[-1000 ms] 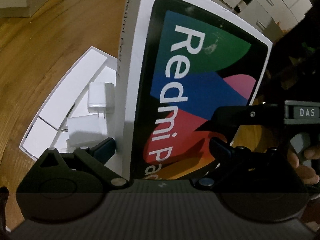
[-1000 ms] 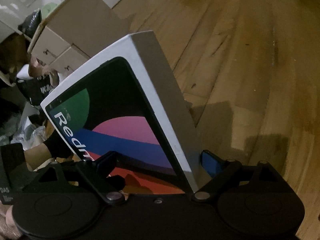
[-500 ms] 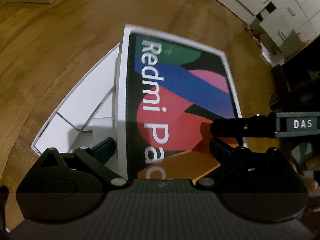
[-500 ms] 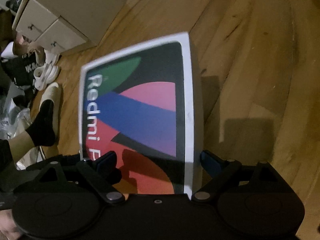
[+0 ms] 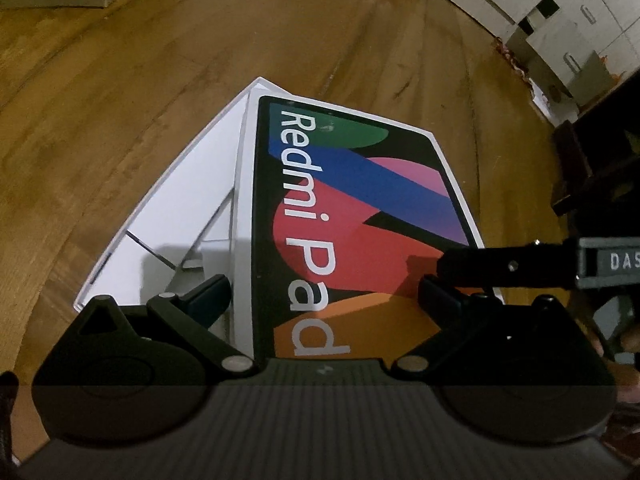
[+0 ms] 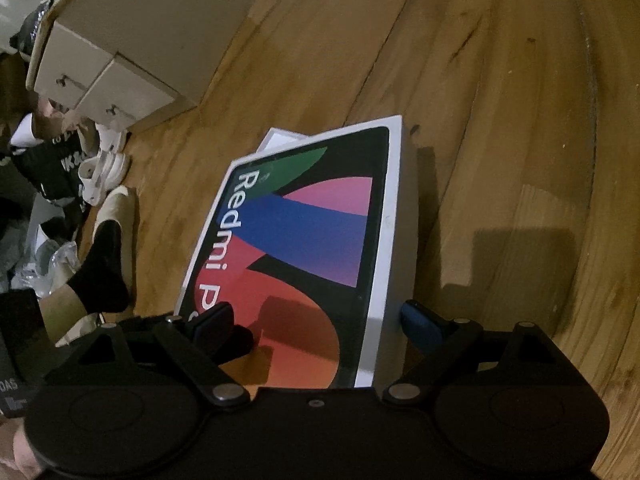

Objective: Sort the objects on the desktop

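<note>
Left wrist view: the Redmi Pad lid (image 5: 360, 216), steeply tilted a second ago, now lies nearly flat over the white box base (image 5: 176, 208) on the wooden worktop (image 5: 120, 80), skewed so the base's left part shows; closing looks almost done, with alignment remaining. The left claw (image 5: 324, 292) and right claw (image 6: 320, 320) both reach forward and down, each with its fingers set wide and straddling the lid's near edge, though actual clamping contact cannot be told.
</note>
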### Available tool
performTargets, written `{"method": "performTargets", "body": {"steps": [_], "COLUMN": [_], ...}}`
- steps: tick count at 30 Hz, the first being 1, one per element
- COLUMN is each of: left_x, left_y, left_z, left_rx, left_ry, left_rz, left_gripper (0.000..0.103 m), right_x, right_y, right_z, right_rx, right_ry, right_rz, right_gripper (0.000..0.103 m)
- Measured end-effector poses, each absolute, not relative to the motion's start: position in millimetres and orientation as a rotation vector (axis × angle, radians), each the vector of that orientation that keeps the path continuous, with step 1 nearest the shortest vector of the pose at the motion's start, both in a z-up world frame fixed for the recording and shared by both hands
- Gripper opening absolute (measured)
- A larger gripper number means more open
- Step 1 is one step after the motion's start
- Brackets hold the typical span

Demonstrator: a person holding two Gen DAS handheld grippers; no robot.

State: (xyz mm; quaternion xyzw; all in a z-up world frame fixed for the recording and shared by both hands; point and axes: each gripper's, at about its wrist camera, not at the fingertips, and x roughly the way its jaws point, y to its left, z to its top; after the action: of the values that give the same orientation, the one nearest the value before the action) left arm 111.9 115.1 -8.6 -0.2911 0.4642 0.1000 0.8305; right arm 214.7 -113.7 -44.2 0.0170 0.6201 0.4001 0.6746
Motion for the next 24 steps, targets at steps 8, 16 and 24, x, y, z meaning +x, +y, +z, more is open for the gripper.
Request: {"method": "performTargets", "body": {"steps": [8,16,24], "left_x": [110,109,104], "left_y": [119,127,151], "left_z": [-8,-14,-22], "left_rx": [-0.617,-0.625,-0.703], "left_ry": [0.98,1.0,0.989], "left_rz": [0.237,0.24,0.254], "left_gripper": [0.101,0.101,0.101], "right_x": [213,211,204], "right_y": [-109,-107,-101], "right_z": [-46,-51,-55], "right_rx": [0.057,0.069,0.077], "right_ry": [1.402,1.413,1.443], "right_rz": [0.914,0.927,0.952], "right_gripper": [0.094,0.093,0.091]}}
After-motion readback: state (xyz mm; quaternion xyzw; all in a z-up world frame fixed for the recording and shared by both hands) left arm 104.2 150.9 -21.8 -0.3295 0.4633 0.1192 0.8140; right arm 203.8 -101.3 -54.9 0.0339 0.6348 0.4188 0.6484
